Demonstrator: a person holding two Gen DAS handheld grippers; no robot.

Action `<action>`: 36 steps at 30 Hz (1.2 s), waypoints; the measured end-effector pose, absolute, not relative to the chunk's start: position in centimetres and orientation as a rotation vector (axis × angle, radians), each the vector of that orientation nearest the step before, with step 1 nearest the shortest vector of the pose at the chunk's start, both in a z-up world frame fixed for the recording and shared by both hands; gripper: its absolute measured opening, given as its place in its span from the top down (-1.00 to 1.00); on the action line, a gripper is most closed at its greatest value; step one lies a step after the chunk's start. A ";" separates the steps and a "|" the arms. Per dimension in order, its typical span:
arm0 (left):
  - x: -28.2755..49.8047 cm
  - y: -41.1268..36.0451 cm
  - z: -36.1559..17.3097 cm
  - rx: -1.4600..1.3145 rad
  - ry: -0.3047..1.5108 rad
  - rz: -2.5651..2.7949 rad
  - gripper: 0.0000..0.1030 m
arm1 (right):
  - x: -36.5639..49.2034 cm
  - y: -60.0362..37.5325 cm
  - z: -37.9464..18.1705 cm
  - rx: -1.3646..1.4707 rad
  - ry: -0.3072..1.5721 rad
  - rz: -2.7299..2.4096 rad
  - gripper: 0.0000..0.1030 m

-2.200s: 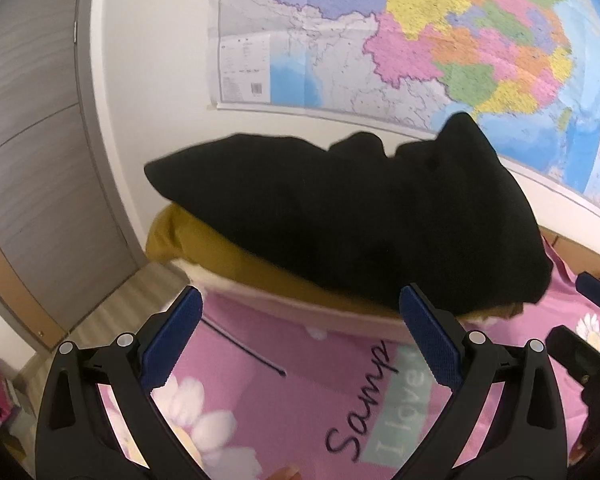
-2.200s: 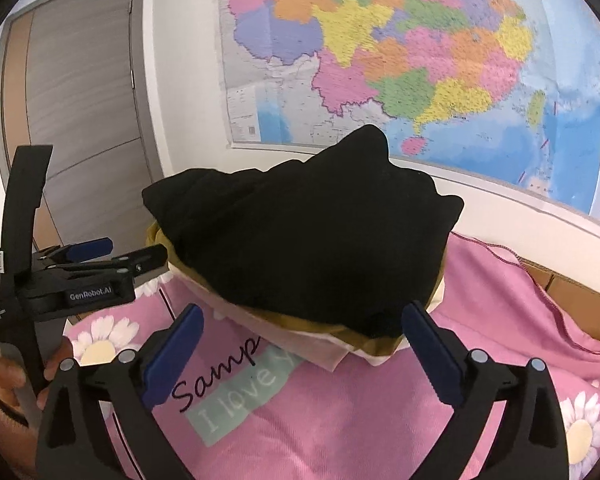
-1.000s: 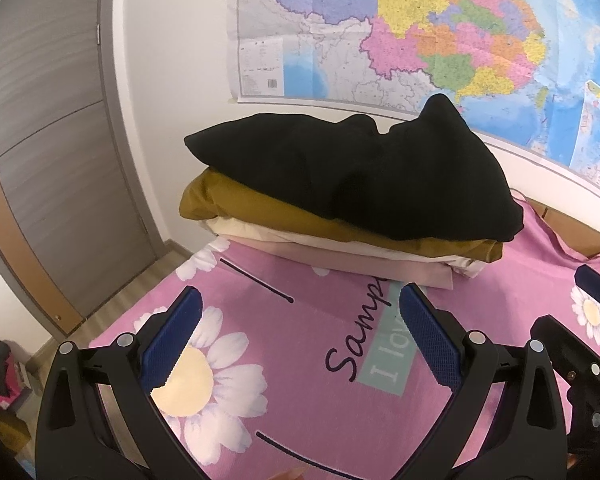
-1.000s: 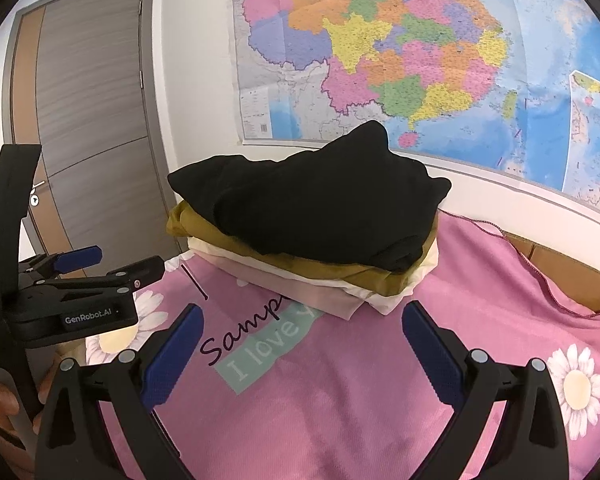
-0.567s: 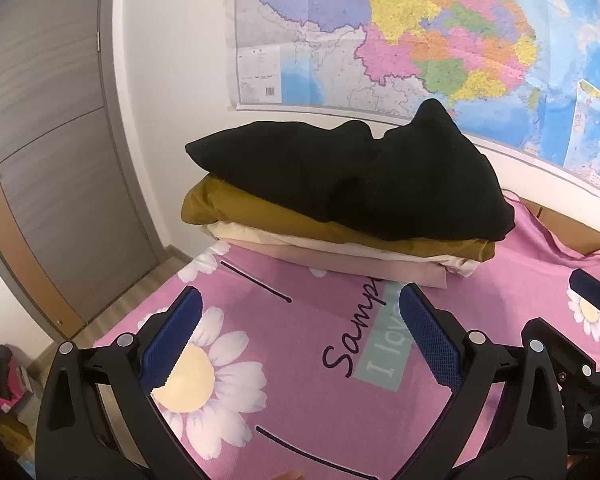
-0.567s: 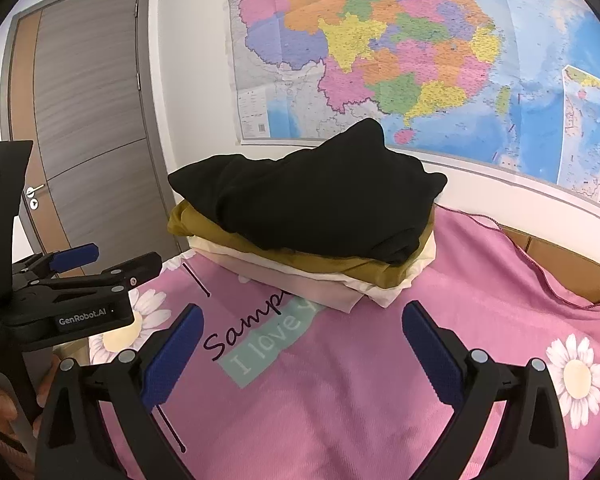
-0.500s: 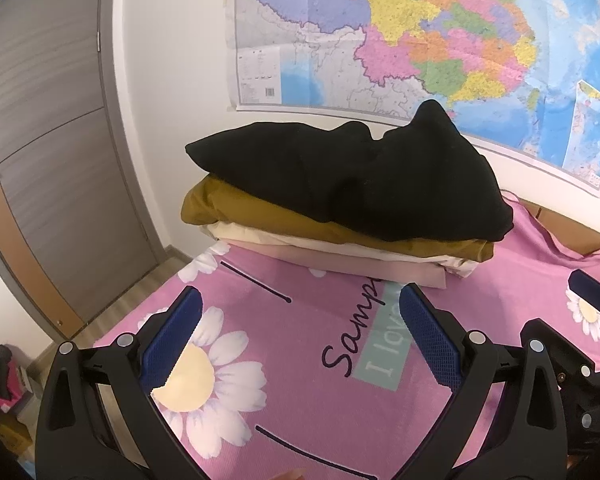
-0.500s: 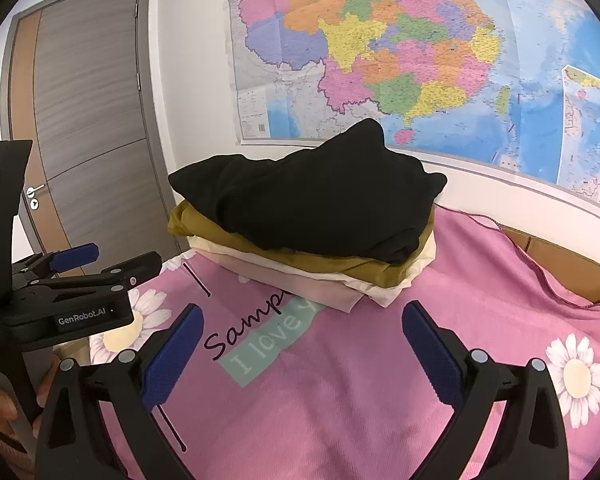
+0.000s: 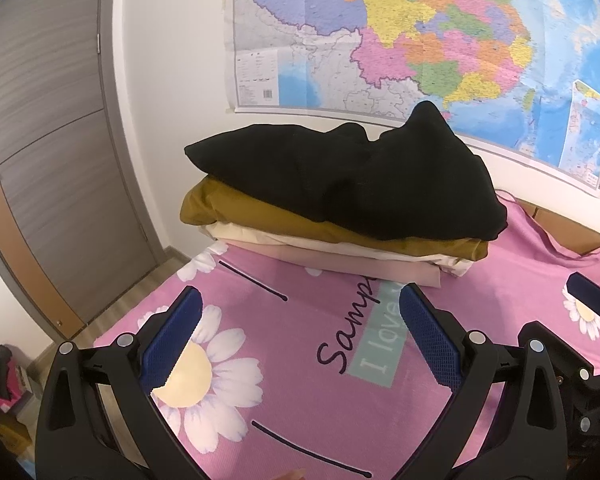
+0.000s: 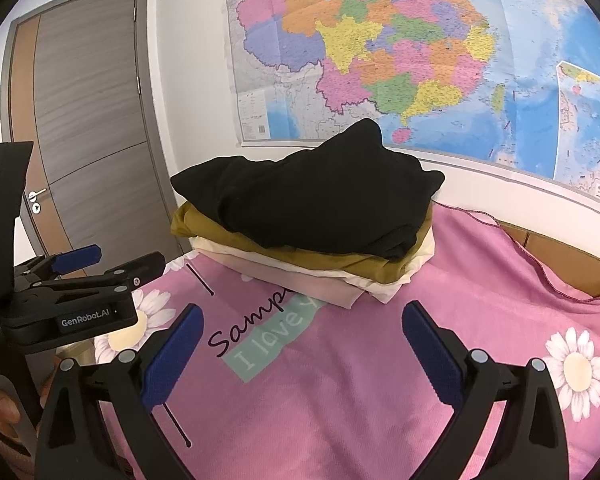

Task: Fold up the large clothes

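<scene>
Stack: we see a pile of folded clothes [image 9: 332, 236] at the far side of the bed, close under the wall, well apart from both tools.
Top piece: bulky black fabric garment [image 10: 320, 200], folded but humped, one peak standing up toward the wall map; it overhangs the layers below on the near right.
Lower layers: mustard-brown folded cloth [image 9: 284, 224], then a cream one [image 9: 340, 246], then a pale pink one [image 9: 360, 266] at the bottom, edges roughly in line.
Left tool: our left tool [image 9: 300, 344] hovers over the bedspread with its blue pads spread wide and nothing between them.
Right tool: our right tool [image 10: 300, 350] is likewise wide apart and empty, aimed at the stack from the near side.
Bed: pink bedspread with white daisies and printed lettering [image 10: 360, 380], bare in front of the stack.
Surroundings: coloured wall map [image 10: 400, 48] behind the pile, grey door [image 10: 92, 120] to the left.
Progress: we judge the pile finished, since no unfolded garment shows in either view.
Risk: the lumpy black top could slide or unfold if we nudge the stack, because it sits uneven and overhangs.
Risk: a pad dragged across the bedspread could pull the cloth and tilt the pile.
</scene>
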State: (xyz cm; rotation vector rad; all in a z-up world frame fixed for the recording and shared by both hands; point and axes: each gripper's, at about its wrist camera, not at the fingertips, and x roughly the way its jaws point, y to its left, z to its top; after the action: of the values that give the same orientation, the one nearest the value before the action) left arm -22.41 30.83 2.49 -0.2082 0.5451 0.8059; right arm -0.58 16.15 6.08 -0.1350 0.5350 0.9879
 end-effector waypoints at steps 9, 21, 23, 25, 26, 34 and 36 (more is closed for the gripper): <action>-22.4 30.2 2.5 -0.202 0.545 0.799 -0.89 | -0.6 15.6 5.9 -0.125 0.536 0.983 -0.88; -22.3 29.8 2.4 -0.196 0.550 0.794 -0.89 | -0.8 15.2 5.7 -0.120 0.536 0.988 -0.88; -22.3 29.7 2.4 -0.197 0.547 0.794 -0.89 | -0.8 15.2 5.7 -0.119 0.533 0.988 -0.88; -22.3 29.5 2.4 -0.196 0.545 0.793 -0.89 | -0.8 15.0 5.7 -0.118 0.532 0.985 -0.88; -22.4 29.4 2.4 -0.194 0.540 0.792 -0.89 | -0.8 14.9 5.7 -0.116 0.532 0.987 -0.88; -22.7 28.3 2.5 -0.183 0.513 0.781 -0.89 | -1.0 14.7 5.7 -0.116 0.536 0.989 -0.88; -22.6 28.5 2.3 -0.193 0.526 0.792 -0.89 | -1.2 14.6 5.6 -0.117 0.538 0.988 -0.88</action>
State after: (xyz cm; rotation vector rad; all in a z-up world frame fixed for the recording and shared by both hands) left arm -22.57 28.48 2.28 -0.1934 0.5259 0.7923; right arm -1.16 14.65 5.57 -0.1166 0.5381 0.9879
